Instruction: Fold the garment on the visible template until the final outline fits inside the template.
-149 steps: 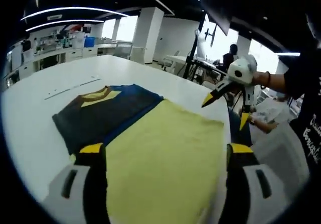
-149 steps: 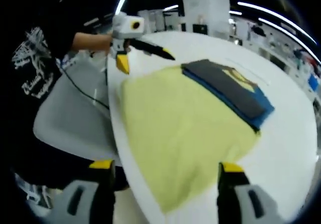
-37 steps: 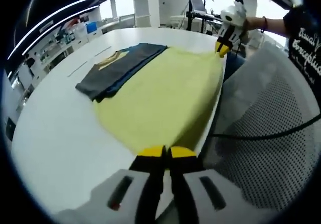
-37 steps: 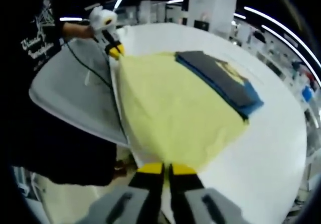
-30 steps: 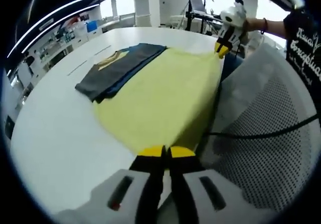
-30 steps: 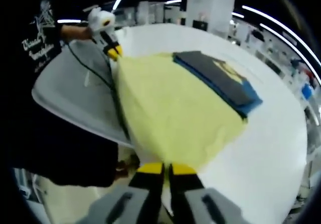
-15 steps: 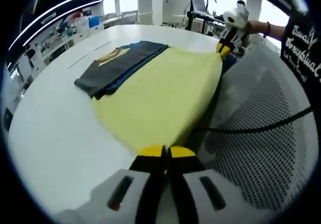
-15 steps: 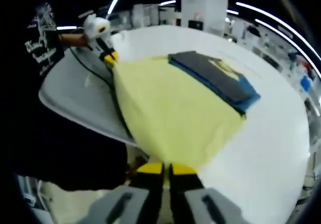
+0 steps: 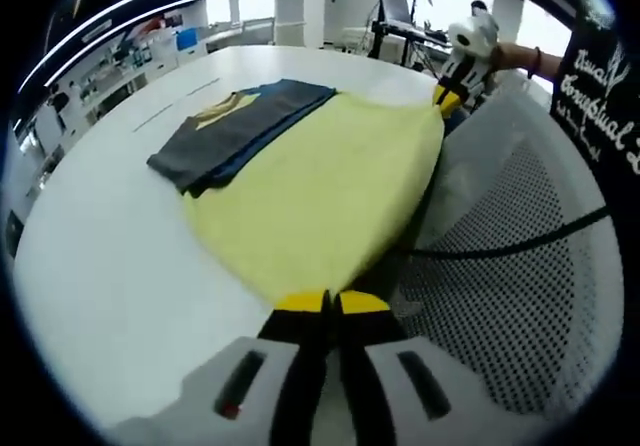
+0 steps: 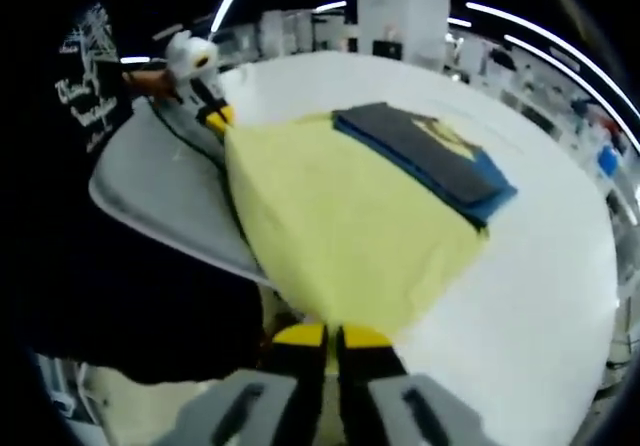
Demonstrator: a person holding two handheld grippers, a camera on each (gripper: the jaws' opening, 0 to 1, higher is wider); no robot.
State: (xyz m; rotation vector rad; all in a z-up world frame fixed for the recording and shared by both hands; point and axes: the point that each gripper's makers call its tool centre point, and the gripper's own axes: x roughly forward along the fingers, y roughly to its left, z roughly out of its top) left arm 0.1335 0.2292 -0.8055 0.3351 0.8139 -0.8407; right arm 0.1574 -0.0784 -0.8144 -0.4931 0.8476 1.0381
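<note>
A broad round white table point(image 9: 90, 266) is carrying the work, with bare white surface stretching wide beyond the cloth on its far side and toward the room. A large pale yellow fabric garment point(image 9: 320, 191) is lying spread across the table's near side, its near edge running along or hanging over the table rim beside a grey mesh chair back point(image 9: 520, 286). At the garment's far edge a dark grey and blue folded cloth with a yellow patch point(image 9: 235, 131) is lying flat, touching or overlapping it.

The left gripper point(image 9: 325, 304) is pinching one near corner of the yellow garment, its yellow-tipped jaws pressed together on the fabric. The right gripper point(image 10: 330, 338) is likewise clamping the other near corner, jaws closed on the cloth.
</note>
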